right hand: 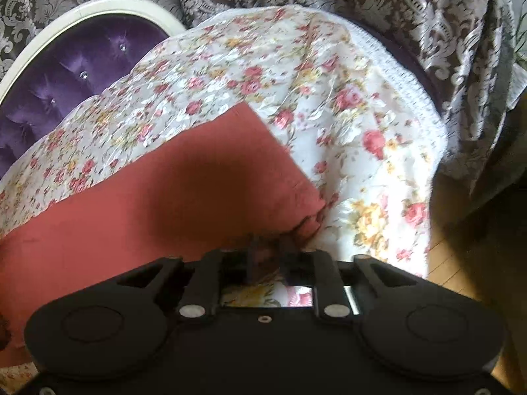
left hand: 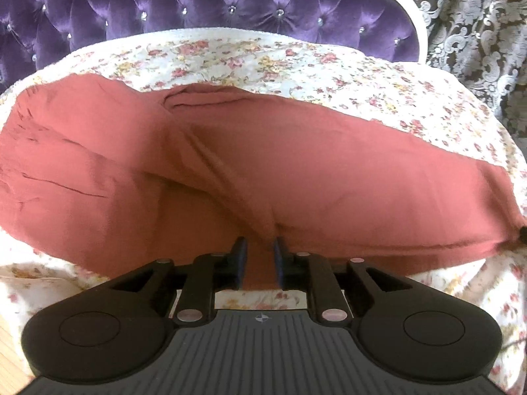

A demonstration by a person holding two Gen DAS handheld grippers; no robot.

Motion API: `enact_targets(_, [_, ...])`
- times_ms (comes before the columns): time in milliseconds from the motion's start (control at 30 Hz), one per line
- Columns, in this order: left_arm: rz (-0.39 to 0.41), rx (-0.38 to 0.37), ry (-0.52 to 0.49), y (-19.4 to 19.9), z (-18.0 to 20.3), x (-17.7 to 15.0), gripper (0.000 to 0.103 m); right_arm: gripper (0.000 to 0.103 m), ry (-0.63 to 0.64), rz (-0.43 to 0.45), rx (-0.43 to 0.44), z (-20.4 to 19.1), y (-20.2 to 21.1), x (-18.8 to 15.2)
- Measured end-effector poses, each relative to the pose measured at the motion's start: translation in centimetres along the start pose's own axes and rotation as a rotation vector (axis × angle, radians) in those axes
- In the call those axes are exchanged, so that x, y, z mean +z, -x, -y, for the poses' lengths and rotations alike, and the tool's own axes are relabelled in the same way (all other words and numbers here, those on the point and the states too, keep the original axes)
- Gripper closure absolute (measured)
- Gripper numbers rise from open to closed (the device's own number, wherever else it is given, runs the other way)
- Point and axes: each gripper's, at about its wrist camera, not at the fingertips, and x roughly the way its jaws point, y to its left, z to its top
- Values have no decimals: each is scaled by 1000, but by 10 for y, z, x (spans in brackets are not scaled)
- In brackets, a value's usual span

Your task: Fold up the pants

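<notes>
Rust-red pants (left hand: 230, 171) lie lengthwise across a floral bedspread (left hand: 296, 62), with creases and a raised fold near the middle. My left gripper (left hand: 259, 243) sits at the near edge of the cloth. Its jaws stand apart, red fabric shows in the gap, and the pads do not press on it. In the right wrist view the pants (right hand: 164, 181) end in a straight hem toward the upper right. My right gripper (right hand: 268, 242) is at the bunched near corner of that leg end. Its blurred fingers stand apart, with cloth between them but not clamped.
A purple tufted headboard (left hand: 164, 3) with a white frame rises behind the bed. A grey patterned curtain (right hand: 428, 16) hangs to the right. The bedspread (right hand: 329, 98) drops off at its right edge onto a wooden floor (right hand: 461, 263).
</notes>
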Motion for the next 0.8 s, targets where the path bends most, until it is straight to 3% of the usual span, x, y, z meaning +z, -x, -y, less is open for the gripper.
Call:
enact_targets(167, [32, 29, 24, 18, -30, 5, 86, 67, 48, 107, -70, -14, 27, 7])
enact_targets(267, [49, 76, 90, 19, -68, 17, 86, 66, 116, 159, -24, -39, 44, 12])
enact_targets(433, [80, 235, 186, 10, -133, 45, 86, 61, 271, 171, 214, -111, 49, 17])
enact_targets(600, [70, 278, 310, -8, -195, 68, 86, 61, 408, 78, 487, -206, 31, 14])
enact_targets(800, [57, 306, 402, -30, -246, 84, 86, 60, 606, -23, 738, -332, 8, -2])
